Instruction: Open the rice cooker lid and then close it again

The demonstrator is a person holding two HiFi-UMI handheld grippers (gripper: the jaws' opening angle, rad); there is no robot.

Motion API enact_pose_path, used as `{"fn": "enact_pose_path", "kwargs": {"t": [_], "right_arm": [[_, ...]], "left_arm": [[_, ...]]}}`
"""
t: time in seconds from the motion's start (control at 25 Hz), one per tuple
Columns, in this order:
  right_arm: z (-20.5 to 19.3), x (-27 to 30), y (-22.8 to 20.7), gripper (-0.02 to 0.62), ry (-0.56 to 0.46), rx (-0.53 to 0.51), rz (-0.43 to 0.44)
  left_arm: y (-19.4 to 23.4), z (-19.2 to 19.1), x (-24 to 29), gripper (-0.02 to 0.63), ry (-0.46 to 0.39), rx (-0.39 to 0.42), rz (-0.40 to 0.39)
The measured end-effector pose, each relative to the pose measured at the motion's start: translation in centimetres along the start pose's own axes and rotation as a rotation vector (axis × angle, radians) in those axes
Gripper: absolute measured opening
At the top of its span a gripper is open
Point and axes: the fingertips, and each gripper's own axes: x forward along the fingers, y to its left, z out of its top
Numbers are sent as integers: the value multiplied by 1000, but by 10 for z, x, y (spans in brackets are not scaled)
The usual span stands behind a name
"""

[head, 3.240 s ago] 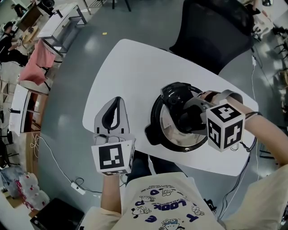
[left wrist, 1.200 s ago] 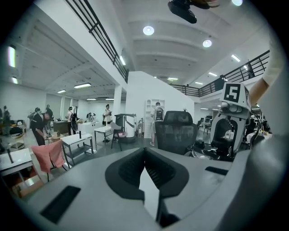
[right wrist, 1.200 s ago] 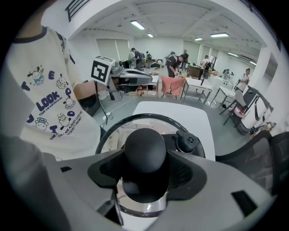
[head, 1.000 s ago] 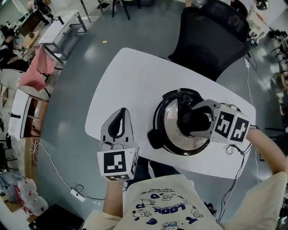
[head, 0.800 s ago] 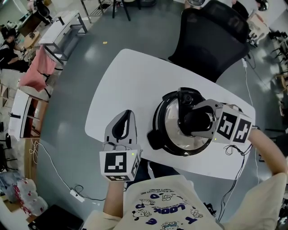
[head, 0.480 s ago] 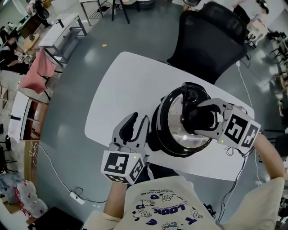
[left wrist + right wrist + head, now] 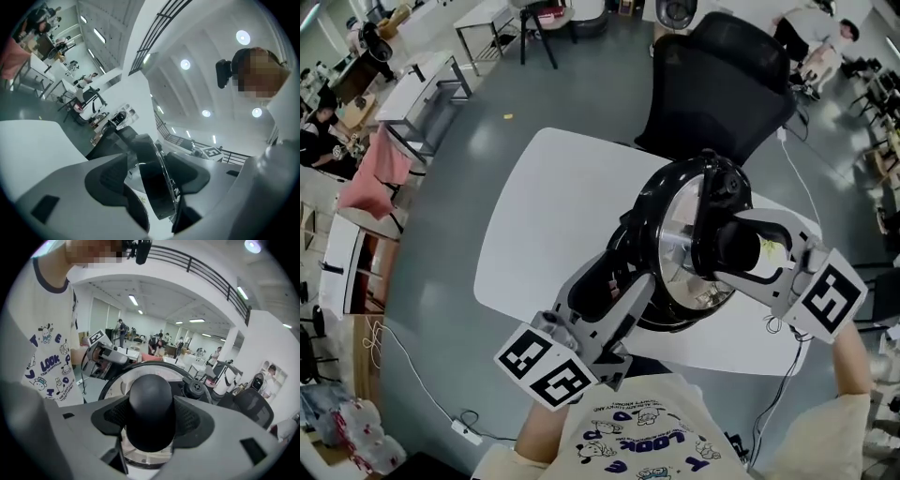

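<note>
The black rice cooker [image 7: 630,246] stands on the white table [image 7: 542,202]. Its round lid [image 7: 680,246] is lifted off and tilted up on edge. My right gripper [image 7: 742,251] is shut on the lid's black knob [image 7: 151,401], which fills the gap between its pads in the right gripper view [image 7: 150,416]. My left gripper [image 7: 614,279] has rolled over and reaches in from the lower left. Its jaws have just been opening and now stand wide, with the lid's black rim [image 7: 151,161] between them in the left gripper view [image 7: 157,187]. The pads do not press on the rim.
A black office chair [image 7: 712,80] stands at the table's far side. A cable [image 7: 787,375] hangs off the table's near right edge. The lid's steam vent [image 7: 195,388] sits right of the knob. Desks and people are far off at the left.
The right gripper has raised the lid by its knob and tipped it on edge. The left gripper has swung right to the lid, rolled, and opened from shut.
</note>
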Motion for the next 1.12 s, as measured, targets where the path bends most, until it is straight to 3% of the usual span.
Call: {"fn": "enact_pose_path", "kwargs": {"t": [0.08,0.28,0.4,0.68,0.92,1.12], "right_arm": [[15,-20,3,294,-75,52,-55],[33,-69,14,295,-132,150,-188],[30,-101,22,295,-146,158,-248],[35,-182,32,294,-305,250,-449],[32,-227,25,295,-357,286,-558],[29,-238,29,294,-352,286,-574]], "left_arm": [[-23,5,-1,268,-4,43,-35],[-72,10,-7,268,-4,101,-147],[-97,9,-5,268,-14,81,-225],[-158,-5,-6,268,4,70,-372],[-148,5,-8,268,-18,70,-336],[-129,12,-19,268,-51,80,-267]]}}
